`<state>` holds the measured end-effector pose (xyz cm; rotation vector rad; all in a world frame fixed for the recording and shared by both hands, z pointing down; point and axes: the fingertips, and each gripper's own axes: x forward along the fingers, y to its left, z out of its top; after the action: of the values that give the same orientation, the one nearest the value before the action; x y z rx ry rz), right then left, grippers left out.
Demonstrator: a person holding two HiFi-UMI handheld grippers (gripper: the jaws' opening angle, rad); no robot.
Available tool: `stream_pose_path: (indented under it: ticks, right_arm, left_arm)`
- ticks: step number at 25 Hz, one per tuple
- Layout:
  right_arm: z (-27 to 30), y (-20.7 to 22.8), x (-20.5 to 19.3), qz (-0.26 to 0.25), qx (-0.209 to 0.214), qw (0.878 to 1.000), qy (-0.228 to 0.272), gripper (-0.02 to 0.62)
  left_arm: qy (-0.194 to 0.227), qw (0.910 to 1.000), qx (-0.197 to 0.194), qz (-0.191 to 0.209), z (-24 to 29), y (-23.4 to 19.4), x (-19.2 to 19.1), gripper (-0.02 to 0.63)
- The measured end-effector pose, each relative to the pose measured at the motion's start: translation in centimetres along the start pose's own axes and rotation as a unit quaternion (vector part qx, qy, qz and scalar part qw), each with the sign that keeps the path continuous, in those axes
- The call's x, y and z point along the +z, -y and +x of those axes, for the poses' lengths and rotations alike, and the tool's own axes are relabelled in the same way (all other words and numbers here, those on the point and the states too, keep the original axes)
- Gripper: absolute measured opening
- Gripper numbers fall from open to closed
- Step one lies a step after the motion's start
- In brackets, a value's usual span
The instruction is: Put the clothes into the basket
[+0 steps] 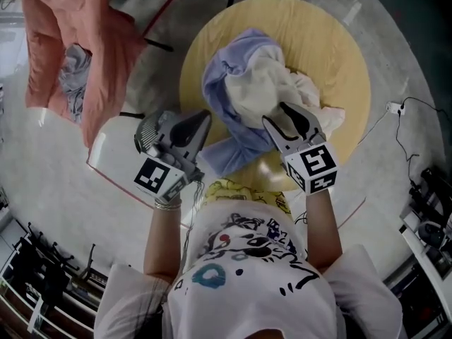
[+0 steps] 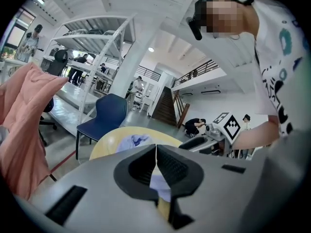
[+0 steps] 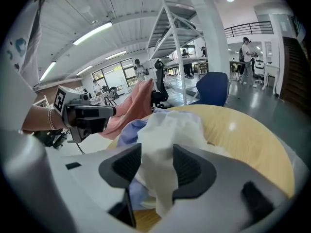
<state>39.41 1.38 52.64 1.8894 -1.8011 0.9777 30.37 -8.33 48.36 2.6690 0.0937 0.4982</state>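
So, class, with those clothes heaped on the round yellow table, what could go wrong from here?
The crumpled white garment lies tangled in the blue-lilac cloth garment; lifting one may drag the other off the round yellow wooden table. The right gripper stands open around only one fold of white, so a grip there might slip.

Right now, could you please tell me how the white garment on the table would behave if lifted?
Probably floppy: the white garment lies crumpled in soft folds between the open jaws of the right gripper. Likely light, as the fabric looks thin. It may drag along the blue garment wrapped around it.
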Motion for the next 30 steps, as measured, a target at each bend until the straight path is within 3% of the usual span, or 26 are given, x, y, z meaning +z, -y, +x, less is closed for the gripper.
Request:
stream_pose_path:
  ticks: [5, 10, 19, 23, 26, 30]
  right_arm:
    - [2.1, -0.3, -1.5, -0.006, 0.022, 0.999, -0.031, 0.206]
    - [4.2, -0.6, -2.9, -0.031, 0.019, 0.997, -0.068, 0.206]
    - [5.9, -0.1, -3.3, -0.031, -0.022, 0.998, -0.050, 0.197]
    - [5.9, 0.3, -3.5, -0.022, -0.014, 0.999, -0.047, 0.163]
    - [6.0, 0.5, -3.5, 0.001, -0.002, 0.999, -0.039, 0.087]
    - [5.9, 0.4, -3.5, 0.032, 0.003, 0.999, -0.035, 0.067]
  left_arm:
    - [-0.002, 0.9999, 0.009, -0.005, 0.2, -0.5, -0.5, 0.017]
    - [-0.003, 0.9999, 0.013, -0.008, 0.1, -1.0, -0.5, 0.017]
    - [0.006, 0.9991, 0.038, -0.017, -0.3, -2.3, -1.5, 0.016]
    - [0.010, 0.9988, 0.041, -0.024, -0.3, -2.7, -2.2, 0.016]
    - [0.013, 0.9986, 0.042, -0.028, -0.3, -2.9, -2.6, 0.017]
    - [0.014, 0.9985, 0.037, -0.037, -0.3, -2.7, -3.1, 0.017]
